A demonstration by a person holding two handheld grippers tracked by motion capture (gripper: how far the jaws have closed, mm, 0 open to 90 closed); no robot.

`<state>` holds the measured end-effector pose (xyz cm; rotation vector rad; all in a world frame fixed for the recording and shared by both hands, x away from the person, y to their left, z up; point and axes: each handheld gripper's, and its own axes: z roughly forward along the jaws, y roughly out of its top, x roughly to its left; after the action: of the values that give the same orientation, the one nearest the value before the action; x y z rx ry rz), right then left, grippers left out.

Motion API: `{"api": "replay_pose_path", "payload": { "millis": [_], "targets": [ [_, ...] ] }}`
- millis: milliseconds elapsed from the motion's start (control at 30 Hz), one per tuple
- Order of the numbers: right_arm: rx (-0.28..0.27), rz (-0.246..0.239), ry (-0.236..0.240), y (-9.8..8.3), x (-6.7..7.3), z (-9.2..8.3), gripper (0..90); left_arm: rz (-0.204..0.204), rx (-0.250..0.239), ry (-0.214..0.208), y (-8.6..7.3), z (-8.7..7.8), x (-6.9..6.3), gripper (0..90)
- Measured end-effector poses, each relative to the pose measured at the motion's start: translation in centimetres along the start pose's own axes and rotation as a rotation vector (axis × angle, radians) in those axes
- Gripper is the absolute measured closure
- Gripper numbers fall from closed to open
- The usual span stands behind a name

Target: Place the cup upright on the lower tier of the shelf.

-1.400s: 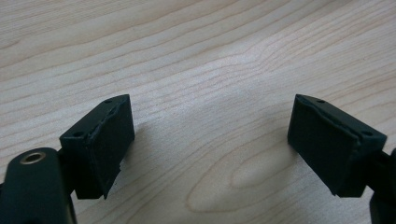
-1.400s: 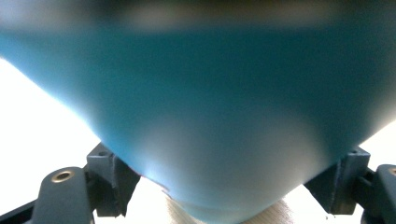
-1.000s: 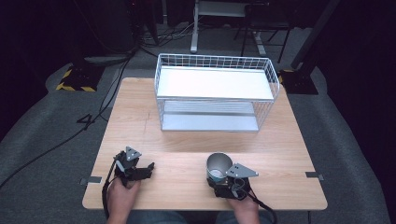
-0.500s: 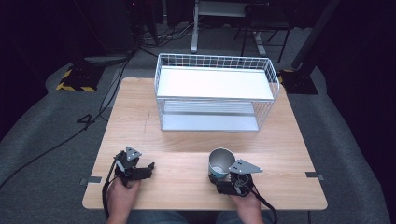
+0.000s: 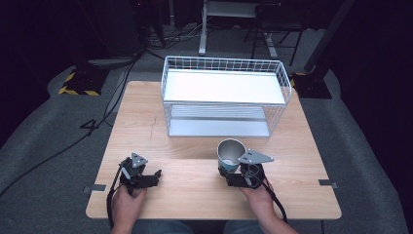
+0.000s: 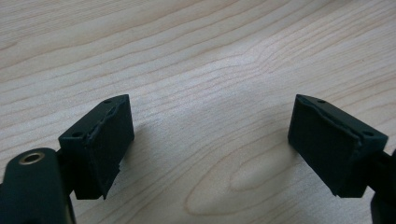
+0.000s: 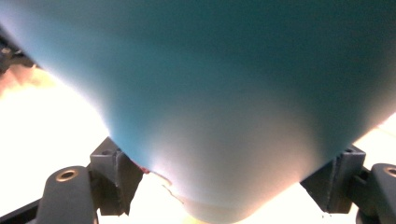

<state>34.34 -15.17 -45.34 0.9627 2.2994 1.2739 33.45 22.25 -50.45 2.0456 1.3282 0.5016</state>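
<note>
A blue cup [image 5: 230, 153] with a metal-looking rim and inside sits near the table's front right, mouth up and tilted to the left. My right gripper [image 5: 228, 171] is shut on it, low on its body. In the right gripper view the cup's blue wall [image 7: 210, 93] bulges between the two jaws, which press it on both sides. My left gripper [image 5: 152, 175] rests on the wooden table [image 5: 146, 126] at the front left. Its jaws stand wide apart over bare wood in the left gripper view, with my left gripper [image 6: 210, 135] open and holding nothing.
A white wire basket rack [image 5: 225, 73] with two shelves stands at the back middle of the table. Black tape marks [image 5: 97, 187] sit on the table's left and right edges. Cables and stands lie on the dark floor behind.
The right gripper has lifted and tipped the cup, moving it slightly forward and right. The left gripper has stayed put.
</note>
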Motion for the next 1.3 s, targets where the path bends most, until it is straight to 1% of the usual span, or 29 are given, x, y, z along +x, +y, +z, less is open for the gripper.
{"api": "replay_pose_path", "payload": {
  "millis": [167,233,300,500,567,600,667,767,1000,1167,1233,1267,1300],
  "targets": [
    [-0.007,0.007,-0.008,1.4,-0.9,0.3,24.2,0.0,0.0,0.0,0.0,0.0,0.0,14.9],
    [-0.008,0.008,-0.013,1.6,-1.1,0.4,24.3,0.0,0.0,0.0,0.0,0.0,0.0,14.9],
    [-0.003,0.006,-0.019,2.3,-1.5,0.7,24.3,0.0,0.0,0.0,0.0,0.0,0.0,14.9],
    [-0.001,0.007,-0.038,3.5,-2.5,1.6,24.2,-0.004,-0.001,0.003,0.0,0.0,0.0,15.0],
    [-0.002,-0.001,-0.057,3.9,-2.7,2.0,24.2,-0.002,-0.001,0.007,0.1,0.0,0.0,15.0],
    [-0.002,-0.001,-0.057,3.9,-2.7,2.0,24.2,-0.002,-0.001,0.007,0.1,0.0,0.0,15.0],
    [-0.005,-0.005,-0.07,4.4,-3.2,2.7,24.2,-0.001,-0.001,0.008,0.1,0.1,0.0,15.0],
    [-0.007,0.0,-0.085,4.7,-3.7,3.5,24.2,-0.001,-0.001,0.009,0.1,0.1,0.0,15.0],
    [-0.017,0.035,-0.117,5.2,-5.1,5.5,24.2,-0.001,-0.001,0.009,0.1,0.1,0.0,15.0],
    [-0.022,0.05,-0.145,5.3,-6.1,6.8,24.2,-0.002,-0.002,0.009,0.1,0.1,0.0,15.0],
    [-0.019,0.052,-0.151,5.3,-6.3,7.0,24.2,-0.001,-0.001,0.009,0.1,0.1,0.0,15.0],
    [-0.02,0.06,-0.164,5.3,-6.7,7.4,24.2,-0.001,-0.001,0.009,0.1,0.1,0.0,15.0],
    [-0.027,0.065,-0.164,5.4,-6.9,7.6,24.2,-0.001,-0.001,0.009,0.1,0.1,0.0,15.0]
  ]
}}
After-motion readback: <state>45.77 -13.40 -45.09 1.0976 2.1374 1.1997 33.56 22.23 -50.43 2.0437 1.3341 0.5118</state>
